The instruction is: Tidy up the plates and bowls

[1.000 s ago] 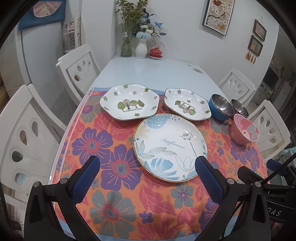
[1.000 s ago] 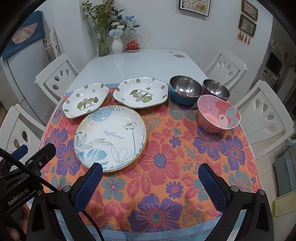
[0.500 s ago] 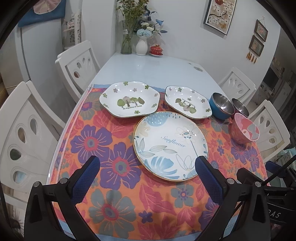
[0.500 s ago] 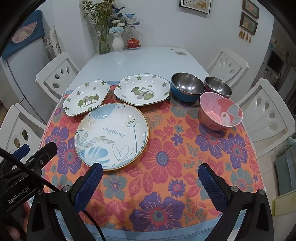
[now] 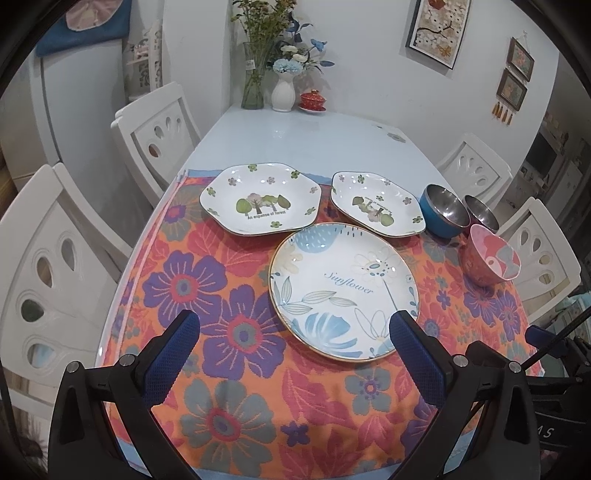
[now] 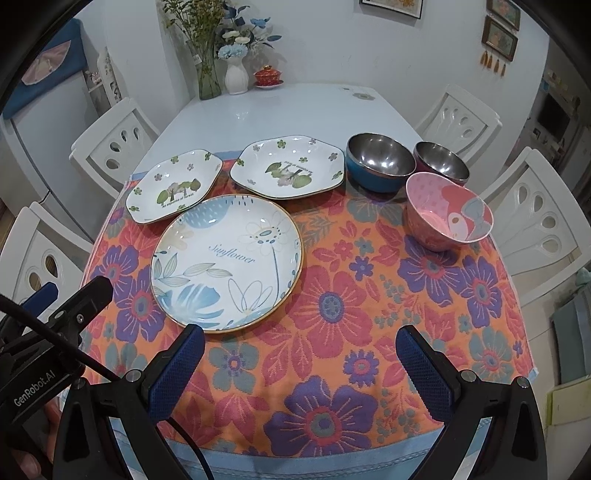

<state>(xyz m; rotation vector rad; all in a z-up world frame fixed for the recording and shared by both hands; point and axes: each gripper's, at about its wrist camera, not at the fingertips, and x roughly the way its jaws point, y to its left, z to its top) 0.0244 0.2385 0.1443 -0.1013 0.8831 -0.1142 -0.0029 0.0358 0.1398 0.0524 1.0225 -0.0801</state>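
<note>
Blue-padded left tool (image 5: 293, 330) and right tool (image 6: 301, 349) both spread wide, empty, hovering near Sunflower plate (image 6: 226, 262); dishes unstacked, likely awaiting first pick.

Black-framed tongs (image 6: 299, 360) with blue textured pads (image 6: 177, 373), silver screws, white "GenRobot.AI" lettering.

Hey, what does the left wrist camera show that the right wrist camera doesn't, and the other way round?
Only the left wrist view shows the large framed picture on the wall. Only the right wrist view shows the person's hand under the "GenRobot.AI" label. Both show the round Sunflower plate, two white tree plates, three bowls, the flowered cloth, the vases and an open gripper at the bottom edge.
</note>
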